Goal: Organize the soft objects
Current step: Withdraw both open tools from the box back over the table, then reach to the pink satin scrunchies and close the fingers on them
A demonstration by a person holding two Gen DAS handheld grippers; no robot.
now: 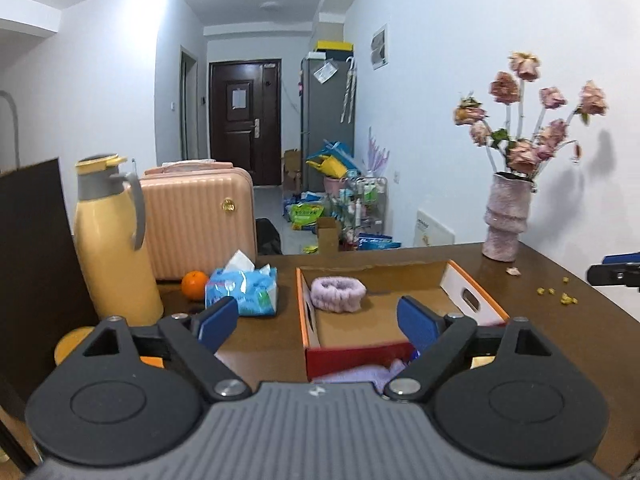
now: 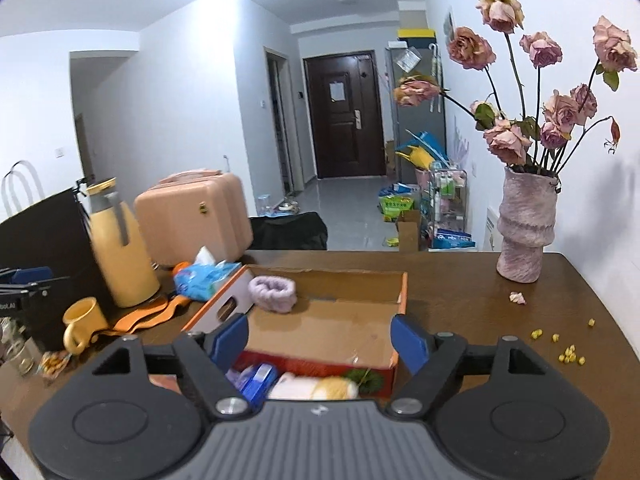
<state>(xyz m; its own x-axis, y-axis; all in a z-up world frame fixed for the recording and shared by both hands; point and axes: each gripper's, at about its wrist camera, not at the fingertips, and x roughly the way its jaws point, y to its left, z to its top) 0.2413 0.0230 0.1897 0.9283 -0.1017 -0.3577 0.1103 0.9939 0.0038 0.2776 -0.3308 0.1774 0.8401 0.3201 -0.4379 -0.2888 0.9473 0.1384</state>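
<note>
Hovering with fingers spread wide and empty, the left gripper (image 1: 316, 320) and right gripper (image 2: 320, 336) should next descend squarely onto the soft items (image 2: 312, 388) just before the box (image 2: 320, 332), where the headband (image 2: 272, 288) lies.

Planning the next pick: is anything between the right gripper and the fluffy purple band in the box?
Nothing visible. The right gripper is open and empty, and only bare cardboard floor of the box lies before the purple band.
</note>
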